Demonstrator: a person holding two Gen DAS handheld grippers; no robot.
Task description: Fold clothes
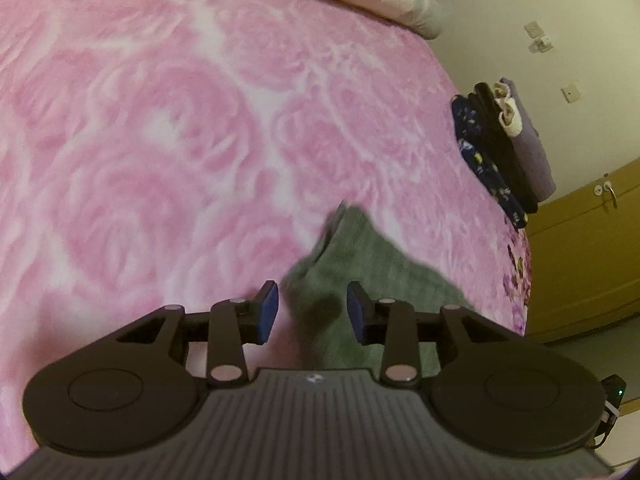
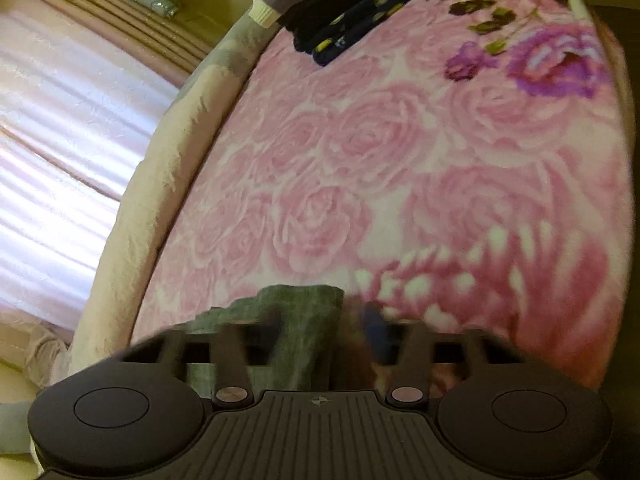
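A grey-green knit garment (image 1: 360,264) lies on the pink rose blanket (image 1: 160,140) near the bed's right edge. My left gripper (image 1: 313,310) hovers just over its near part, open, its blue pads (image 1: 268,308) well apart and touching nothing. In the right wrist view the same green garment (image 2: 308,320) reaches between the blurred fingers of my right gripper (image 2: 326,320). Its jaws stand apart, and a gap shows between the cloth's right edge and the blue pad (image 2: 374,320). The cloth's near end is hidden under both gripper bodies.
A stack of folded clothes (image 1: 500,148), dark floral, black and purple, sits at the blanket's far edge, also as folded clothes (image 2: 340,12). A beige quilt roll (image 2: 152,200) borders the bed. A wooden cabinet (image 1: 584,248) stands beyond the bed; curtains (image 2: 60,140) hang at the left.
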